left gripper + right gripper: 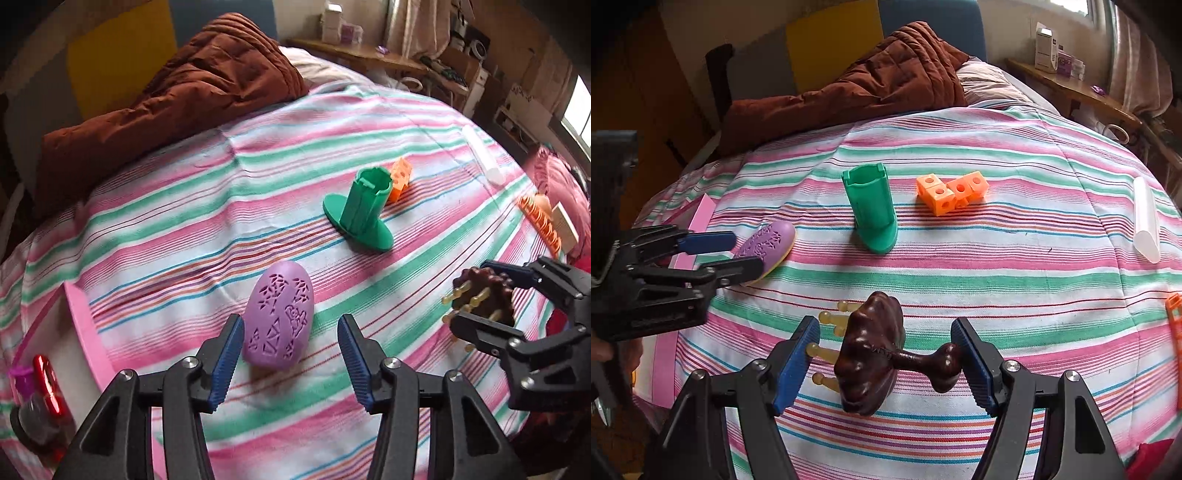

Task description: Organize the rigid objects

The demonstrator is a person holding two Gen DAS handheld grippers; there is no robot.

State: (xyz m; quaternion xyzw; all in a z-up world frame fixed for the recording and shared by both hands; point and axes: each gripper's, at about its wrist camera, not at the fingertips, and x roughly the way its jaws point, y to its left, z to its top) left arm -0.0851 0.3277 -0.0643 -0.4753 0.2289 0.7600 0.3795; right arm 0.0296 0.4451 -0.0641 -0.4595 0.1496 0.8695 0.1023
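Right gripper (884,363): nearest item in the right wrist view; jaws stand wide around the brown massager (873,354), one pad at the pegs' tips, the other at the knob end of the handle. Whether the pads press on it cannot be told; the piece seems to rest on the striped sheet (1015,280).
Brown massager: dark glossy body with pale yellow pegs on one side, lying crosswise between the pads, probably so the grip takes it end to end.
Left gripper (291,363): jaws part-open and empty, pads flanking the near end of the purple oval shell (279,320) without touching it.
Purple oval shell: lies on the sheet, patterned face up, just beside a pink tray edge (86,325); likely set down near that tray for sorting.
Green holder (873,206): upright on its flat base, mid-bed, well clear of both grippers.
Orange cubes (951,192): joined cluster just beyond the holder.
White tube (1145,221): lying far right, apart.
Brown quilt (849,88): heaped at the far end; no obstruction.
Obstacles: the two grippers work near each other; otherwise open sheet.
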